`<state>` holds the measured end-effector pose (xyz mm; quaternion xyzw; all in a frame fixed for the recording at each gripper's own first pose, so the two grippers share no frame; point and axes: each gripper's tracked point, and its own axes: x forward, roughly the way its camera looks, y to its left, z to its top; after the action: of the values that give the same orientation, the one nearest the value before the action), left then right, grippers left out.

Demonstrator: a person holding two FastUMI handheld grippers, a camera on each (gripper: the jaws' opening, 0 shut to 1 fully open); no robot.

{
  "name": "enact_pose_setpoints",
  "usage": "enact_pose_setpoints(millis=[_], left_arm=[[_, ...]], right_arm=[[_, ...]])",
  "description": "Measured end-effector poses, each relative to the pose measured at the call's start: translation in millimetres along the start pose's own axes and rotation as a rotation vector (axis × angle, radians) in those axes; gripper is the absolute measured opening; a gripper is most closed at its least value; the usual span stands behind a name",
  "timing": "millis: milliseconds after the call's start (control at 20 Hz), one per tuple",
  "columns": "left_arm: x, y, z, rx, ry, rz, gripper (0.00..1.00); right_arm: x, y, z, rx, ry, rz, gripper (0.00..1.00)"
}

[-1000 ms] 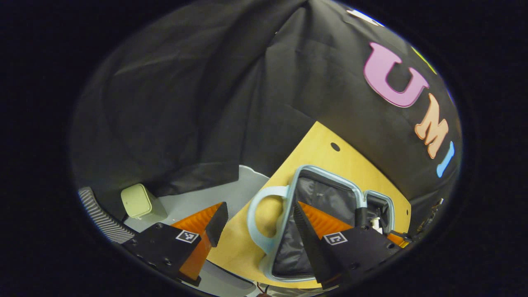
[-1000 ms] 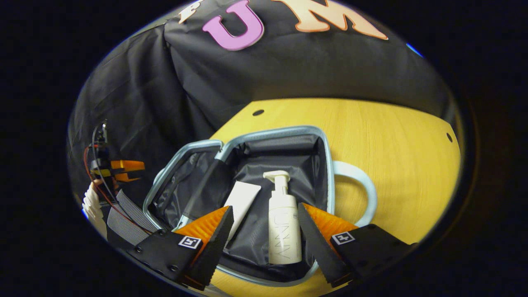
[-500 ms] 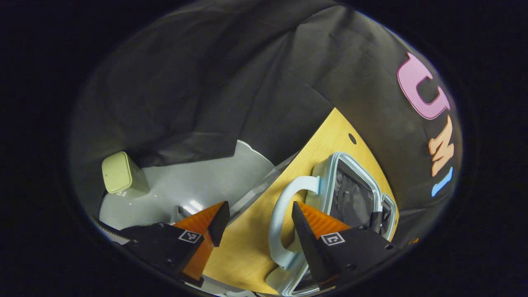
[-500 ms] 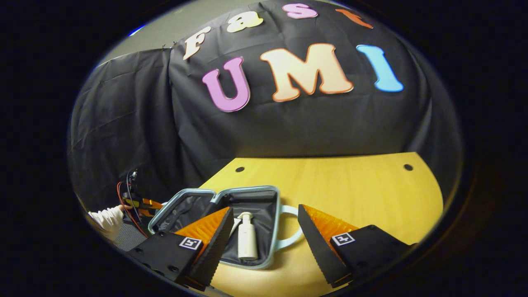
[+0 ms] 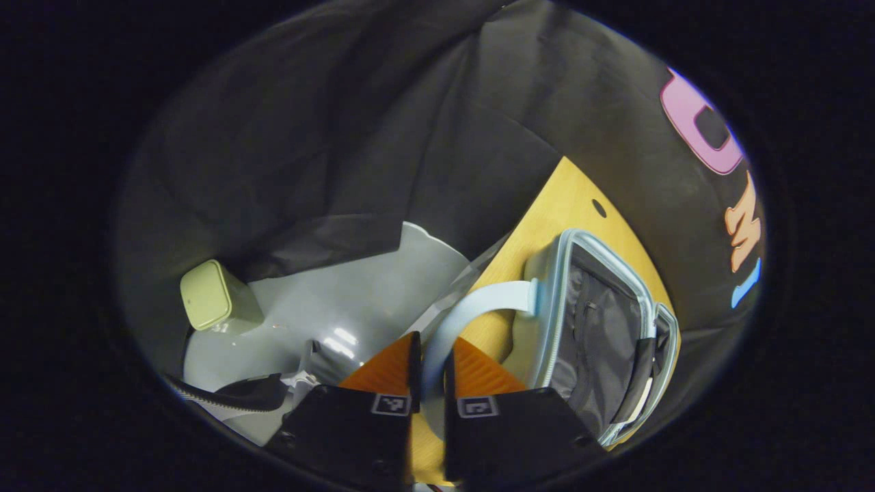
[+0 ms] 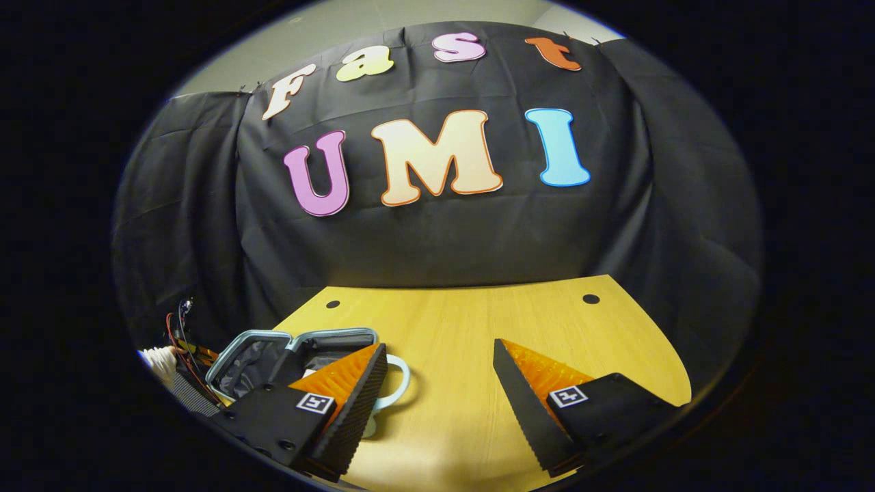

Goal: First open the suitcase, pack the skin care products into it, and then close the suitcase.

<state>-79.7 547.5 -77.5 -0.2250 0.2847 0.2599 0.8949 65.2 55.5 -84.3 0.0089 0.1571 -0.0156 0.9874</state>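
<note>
1. The left tongs (image 5: 429, 372) are clamped on the suitcase's pale-blue handle (image 5: 472, 309).
2. The suitcase (image 5: 601, 335) lies open on the counter (image 6: 478, 342).
3. The right tongs (image 6: 437, 403) gape wide and empty, to the right of the suitcase.

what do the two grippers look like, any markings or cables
The left gripper and right gripper each have two wedge-shaped fingers with ridged inner faces, mounted on black blocks. Each block carries a small square black-and-white marker. In the right gripper view, red and black cables run along the far gripper, beside a white sleeve.
</note>
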Motion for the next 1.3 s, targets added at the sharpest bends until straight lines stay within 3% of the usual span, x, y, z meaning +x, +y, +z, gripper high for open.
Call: enact_pose_setpoints(millis=[300,500,750,900,1100,1300], left_arm=[[-36.7,-22.6,16.9,0.071,-0.028,0.020,0.04],[-90.6,-69.2,42.8,0.108,-0.098,-0.041,0.04],[-161.2,-157.3,57.3,0.198,-0.160,-0.139,0.02],[-185.8,-216.3,54.6,0.277,-0.197,-0.153,0.02],[-199.5,-302.1,45.6,0.364,-0.307,-0.191,0.02],[-198.0,-389.5,5.1,0.423,-0.296,-0.294,0.02]], right_arm=[[-6.3,-4.1,-3.8,0.015,-0.016,0.013,0.98],[-11.8,-5.9,-2.6,0.010,-0.032,0.021,0.98],[-16.4,-19.4,0.0,0.018,-0.057,0.033,0.98],[-17.7,-31.3,4.9,0.042,-0.072,0.038,0.98],[-22.9,-53.4,11.3,0.049,-0.091,0.030,0.98],[-30.0,-76.9,12.8,0.051,-0.096,0.013,0.98]])
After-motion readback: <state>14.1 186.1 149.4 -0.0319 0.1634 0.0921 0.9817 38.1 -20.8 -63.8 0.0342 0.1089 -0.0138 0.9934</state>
